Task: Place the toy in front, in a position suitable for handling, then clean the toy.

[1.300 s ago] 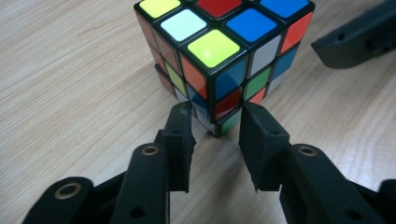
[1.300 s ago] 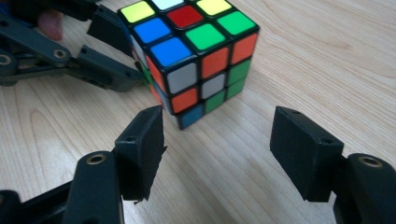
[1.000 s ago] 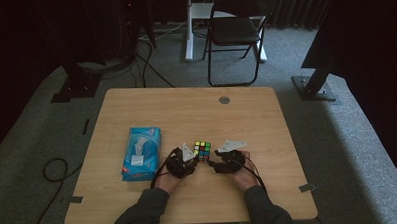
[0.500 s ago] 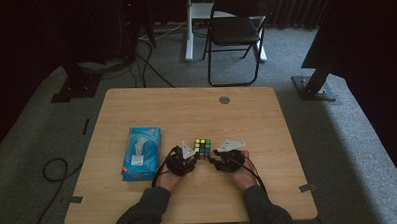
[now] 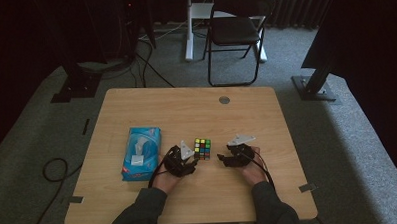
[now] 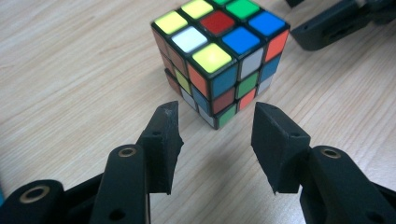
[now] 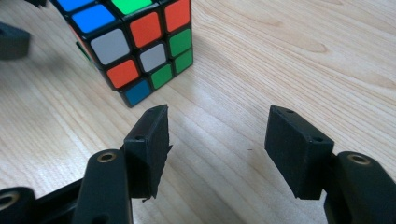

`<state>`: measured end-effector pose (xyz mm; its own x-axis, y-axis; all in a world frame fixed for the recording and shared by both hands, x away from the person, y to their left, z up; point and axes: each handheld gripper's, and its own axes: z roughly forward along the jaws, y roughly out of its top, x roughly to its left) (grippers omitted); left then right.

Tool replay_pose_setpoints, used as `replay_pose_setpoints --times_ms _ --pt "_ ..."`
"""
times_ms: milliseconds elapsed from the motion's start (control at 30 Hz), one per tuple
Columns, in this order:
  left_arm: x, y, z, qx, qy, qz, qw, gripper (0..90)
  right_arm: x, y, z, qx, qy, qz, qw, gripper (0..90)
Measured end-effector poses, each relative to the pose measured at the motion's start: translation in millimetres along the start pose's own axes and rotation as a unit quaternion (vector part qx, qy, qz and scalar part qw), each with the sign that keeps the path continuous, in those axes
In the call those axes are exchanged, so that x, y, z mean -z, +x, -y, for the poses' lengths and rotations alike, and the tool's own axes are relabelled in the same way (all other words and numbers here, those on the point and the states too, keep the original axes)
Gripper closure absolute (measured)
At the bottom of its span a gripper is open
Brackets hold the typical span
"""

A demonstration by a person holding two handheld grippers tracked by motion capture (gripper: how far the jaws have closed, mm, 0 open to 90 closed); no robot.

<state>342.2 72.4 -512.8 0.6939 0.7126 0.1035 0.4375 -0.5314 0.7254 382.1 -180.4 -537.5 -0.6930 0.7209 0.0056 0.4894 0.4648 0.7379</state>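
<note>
Cube (image 6: 219,60) on table (image 5: 186,107), both grippers' jaws just opened, nothing between

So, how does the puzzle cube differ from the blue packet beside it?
The puzzle cube is a small block with many coloured squares; the blue packet is larger, flat and mostly one colour. The cube sits between the left gripper and right gripper; the packet lies left of both. Both rest untouched on the table.

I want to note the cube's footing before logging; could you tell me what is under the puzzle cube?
The puzzle cube sits flat on the bare wooden table, with nothing showing beneath its edges. Its bottom face is covered by the cube itself.
</note>
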Motion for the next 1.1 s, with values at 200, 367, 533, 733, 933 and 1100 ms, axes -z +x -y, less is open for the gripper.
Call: replay_pose_setpoints --times_ms 200,367,533,733,933,1100 --pt "13.0 4.6 -2.2 -0.005 -0.004 0.009 0.9999 52.8 -7.0 -1.7 3.1 -0.004 0.01 0.001 0.9999 38.3" --pt "23.6 13.8 0.2 -0.002 -0.008 0.008 0.9999 52.9 -7.0 -3.2 4.3 -0.01 0.003 -0.001 0.9999 38.4" --pt "35.1 25.1 3.1 0.014 -0.021 0.02 0.9995 50.9 -7.1 -4.0 5.6 -0.008 -0.002 0.003 1.0 38.1" --pt "46.1 35.0 4.4 0.037 -0.03 0.02 0.9987 49.2 -6.9 -4.2 7.2 -0.01 -0.007 0.007 0.9999 38.0" --pt "53.1 40.9 5.3 0.042 -0.029 0.019 0.9985 47.6 -7.3 -4.0 7.7 -0.008 -0.009 0.009 0.9999 37.1" --pt "60.5 45.7 4.9 0.05 -0.036 0.02 0.9979 47.5 -7.3 -3.8 7.8 -0.008 -0.009 0.01 0.9999 37.0"
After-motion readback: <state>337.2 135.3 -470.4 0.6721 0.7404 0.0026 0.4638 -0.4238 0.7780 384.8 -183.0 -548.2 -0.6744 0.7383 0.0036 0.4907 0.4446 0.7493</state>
